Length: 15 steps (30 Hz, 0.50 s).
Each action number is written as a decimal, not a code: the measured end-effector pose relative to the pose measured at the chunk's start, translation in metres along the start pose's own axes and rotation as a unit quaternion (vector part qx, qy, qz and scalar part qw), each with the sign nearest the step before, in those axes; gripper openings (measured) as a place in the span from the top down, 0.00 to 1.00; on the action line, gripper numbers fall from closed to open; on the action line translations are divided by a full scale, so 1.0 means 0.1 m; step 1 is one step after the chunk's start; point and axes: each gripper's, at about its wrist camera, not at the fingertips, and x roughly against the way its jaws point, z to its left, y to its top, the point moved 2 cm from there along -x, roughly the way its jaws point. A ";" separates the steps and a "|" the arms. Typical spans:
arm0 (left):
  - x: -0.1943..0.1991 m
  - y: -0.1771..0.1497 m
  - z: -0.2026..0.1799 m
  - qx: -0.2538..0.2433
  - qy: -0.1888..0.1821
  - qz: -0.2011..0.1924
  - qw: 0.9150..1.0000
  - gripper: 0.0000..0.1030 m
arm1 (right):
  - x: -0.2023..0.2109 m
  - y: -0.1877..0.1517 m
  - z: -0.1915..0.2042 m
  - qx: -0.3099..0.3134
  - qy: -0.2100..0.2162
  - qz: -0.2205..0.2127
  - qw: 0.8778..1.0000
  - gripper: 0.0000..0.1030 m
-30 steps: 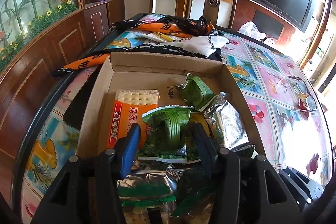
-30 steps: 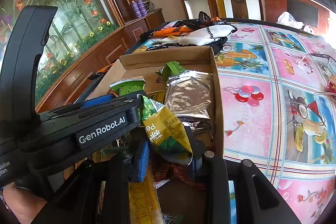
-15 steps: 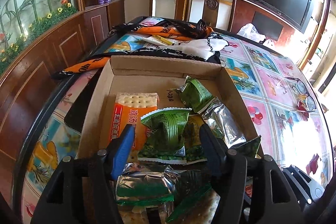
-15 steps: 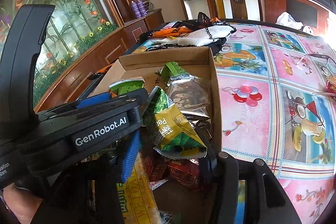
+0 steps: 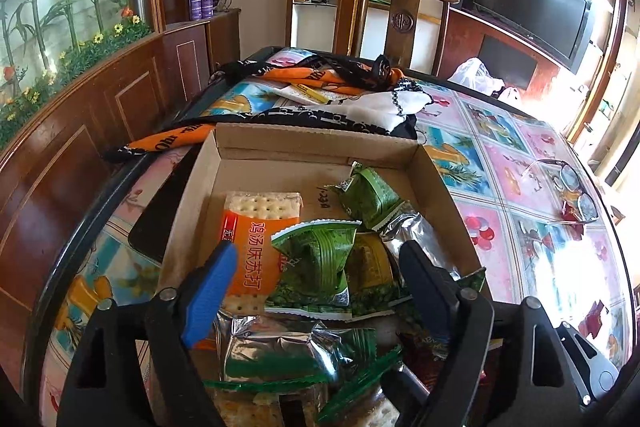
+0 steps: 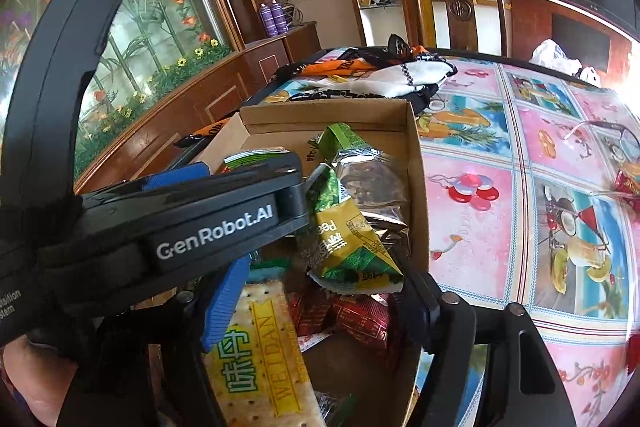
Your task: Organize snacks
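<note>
A shallow cardboard box (image 5: 316, 143) on the table holds a heap of snack packets. My left gripper (image 5: 316, 271) hangs over its near half, jaws opening. A green packet (image 5: 316, 255) lies between the fingers, which stand clear of it. An orange cracker packet (image 5: 256, 247) lies to its left and a silver packet (image 5: 420, 239) to its right. My right gripper (image 6: 320, 295) is opening too. A yellow-green pea packet (image 6: 344, 247) rests loose on the heap just beyond its fingertips, above red packets (image 6: 352, 315) and a cracker pack (image 6: 260, 359). The left gripper's body (image 6: 180, 227) crosses the right wrist view.
Black, orange and white cloths (image 5: 340, 99) are piled behind the box. A dark flat slab (image 5: 160, 211) lies along its left wall. Glasses (image 5: 572, 191) rest on the patterned tablecloth (image 6: 500, 227) to the right. A wooden chair (image 5: 404, 23) stands at the far edge, low cabinets on the left.
Both grippers have spread their jaws from nearly closed to wide. The left let go of the green packet. The right released the pea packet, which settled onto the heap.
</note>
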 end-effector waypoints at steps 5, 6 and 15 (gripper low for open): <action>-0.01 0.01 0.01 0.002 0.003 0.001 1.000 0.16 | 0.04 -0.01 0.04 0.015 -0.008 -0.006 1.000 0.21; -0.01 0.01 0.01 0.002 0.004 0.001 1.000 0.15 | 0.05 -0.01 0.04 0.016 -0.009 -0.008 1.000 0.21; -0.01 0.01 0.00 0.000 0.009 -0.001 1.000 0.10 | 0.10 0.01 -0.02 0.011 -0.010 -0.013 1.000 0.17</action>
